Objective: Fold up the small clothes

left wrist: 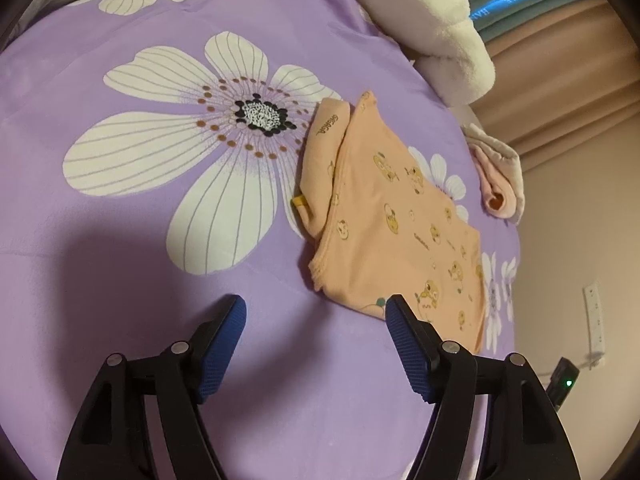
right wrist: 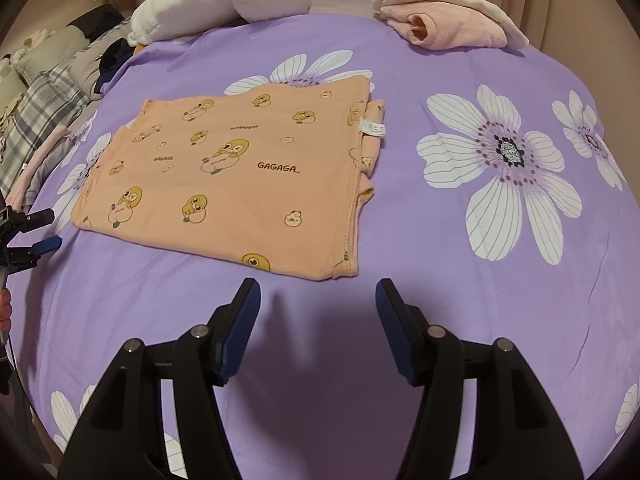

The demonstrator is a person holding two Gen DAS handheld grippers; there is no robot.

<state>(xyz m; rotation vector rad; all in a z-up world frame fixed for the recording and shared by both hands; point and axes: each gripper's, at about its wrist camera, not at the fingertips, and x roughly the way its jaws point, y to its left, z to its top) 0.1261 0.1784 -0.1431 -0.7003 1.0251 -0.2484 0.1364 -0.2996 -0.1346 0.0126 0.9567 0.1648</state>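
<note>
A small orange garment (right wrist: 240,168) printed with yellow ducks and "GAGAGA" lies folded flat on the purple flowered bedsheet (right wrist: 440,260). A sleeve with a white label is tucked out at its right side. My right gripper (right wrist: 318,292) hovers just in front of the garment's near edge, open, nothing between its blue pads. In the left wrist view the same garment (left wrist: 384,216) lies to the right and ahead. My left gripper (left wrist: 316,308) is open beside its near corner, holding nothing. It also shows at the left edge of the right wrist view (right wrist: 44,228).
A folded pink and cream garment (right wrist: 448,24) lies at the far right of the bed. A white fluffy towel (right wrist: 216,0) sits at the far side. Plaid bedding and pillows (right wrist: 36,112) lie to the left. The bed edge, a wall socket (left wrist: 594,316) and curtains are on the right of the left wrist view.
</note>
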